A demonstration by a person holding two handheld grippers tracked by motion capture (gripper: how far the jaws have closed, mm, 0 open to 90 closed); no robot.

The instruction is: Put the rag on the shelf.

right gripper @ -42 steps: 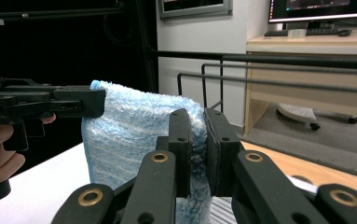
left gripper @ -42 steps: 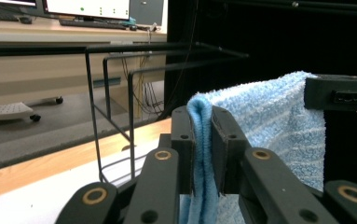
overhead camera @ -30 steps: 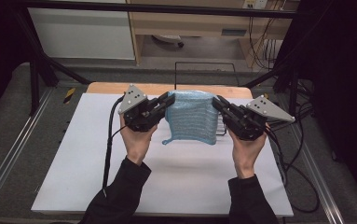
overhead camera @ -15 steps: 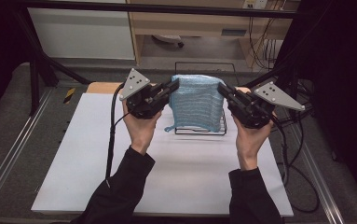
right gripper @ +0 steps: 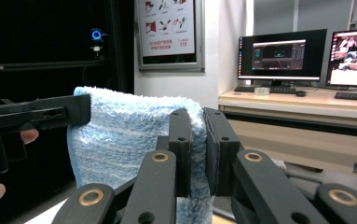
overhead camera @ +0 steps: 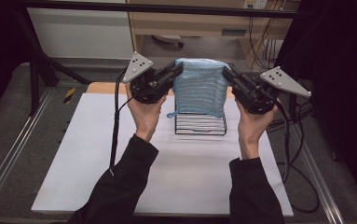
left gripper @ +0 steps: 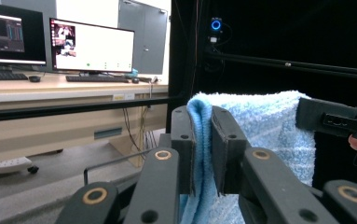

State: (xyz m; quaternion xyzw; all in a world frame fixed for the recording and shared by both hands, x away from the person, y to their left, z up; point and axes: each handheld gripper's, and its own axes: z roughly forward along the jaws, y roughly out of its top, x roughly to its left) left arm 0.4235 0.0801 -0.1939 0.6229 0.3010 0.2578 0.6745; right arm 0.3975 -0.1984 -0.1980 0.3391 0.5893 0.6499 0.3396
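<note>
The left gripper (overhead camera: 178, 70) is clamped on one top corner of a light blue towel (overhead camera: 199, 88), and in the left gripper view its two black jaws (left gripper: 203, 149) pinch a folded edge of the fluffy cloth between their pads. The right gripper (overhead camera: 226, 73) grips the opposite top corner in the same way — in the right gripper view the towel's edge (right gripper: 134, 135) is squeezed flat between its jaws (right gripper: 198, 151), with the other gripper biting the far corner at the left of that picture.

Between the two grippers the towel hangs spread out, held up in the air above the far part of the table; its top edge runs roughly level from one gripper to the other and its lower edge drops in front of a black wire rack (overhead camera: 200, 125). Whether the cloth touches the rack cannot be told from the high view. One loose corner dangles at the towel's lower left.

The rack stands on a white sheet (overhead camera: 120, 154) that covers most of the wooden table (overhead camera: 102, 87). The person's left hand (overhead camera: 143, 109) and right hand (overhead camera: 253, 123) hold the grippers from below, black sleeves (overhead camera: 120, 186) coming in from the near edge — a cable (overhead camera: 116, 121) trails down from the left gripper.

Beyond the table, desks with lit monitors (left gripper: 91, 44) stand in the background.
</note>
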